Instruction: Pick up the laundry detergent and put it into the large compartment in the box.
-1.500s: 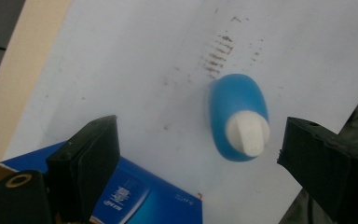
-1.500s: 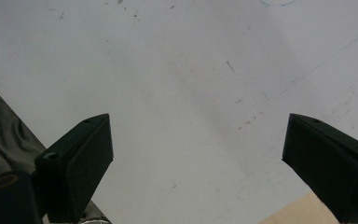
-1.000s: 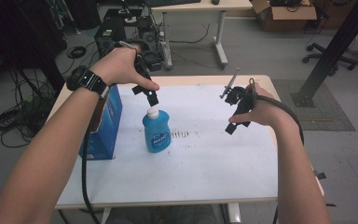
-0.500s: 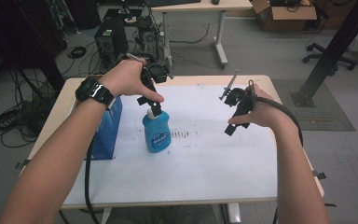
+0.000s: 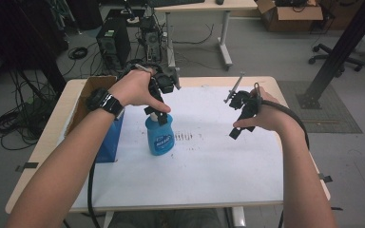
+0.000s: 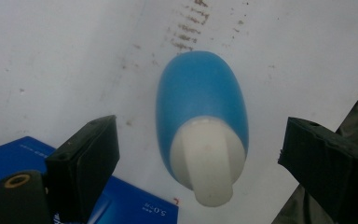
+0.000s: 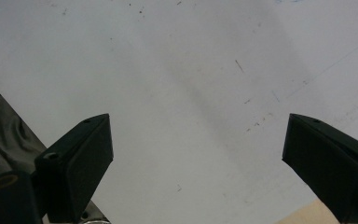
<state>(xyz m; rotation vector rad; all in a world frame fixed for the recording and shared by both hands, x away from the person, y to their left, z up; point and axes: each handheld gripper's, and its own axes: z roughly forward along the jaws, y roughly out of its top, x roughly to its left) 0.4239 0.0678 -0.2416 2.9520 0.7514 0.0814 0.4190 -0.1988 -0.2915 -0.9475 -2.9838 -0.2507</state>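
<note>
Blue bottle [image 6: 201, 114] upright, cap between spread jaws of left tool [image 6: 198, 154].

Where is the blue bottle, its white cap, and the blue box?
blue bottle [image 5: 159, 137], high view, on its label.
white cap [image 6: 208, 161], left gripper view, on the cap's top.
blue box [image 5: 109, 142], high view, on its blue side wall.

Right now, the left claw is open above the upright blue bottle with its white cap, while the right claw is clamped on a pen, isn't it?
Not quite: the right claw holds nothing. The right gripper view shows its jaws wide apart over the bare white table. The left claw is indeed open above the upright blue bottle.
</note>
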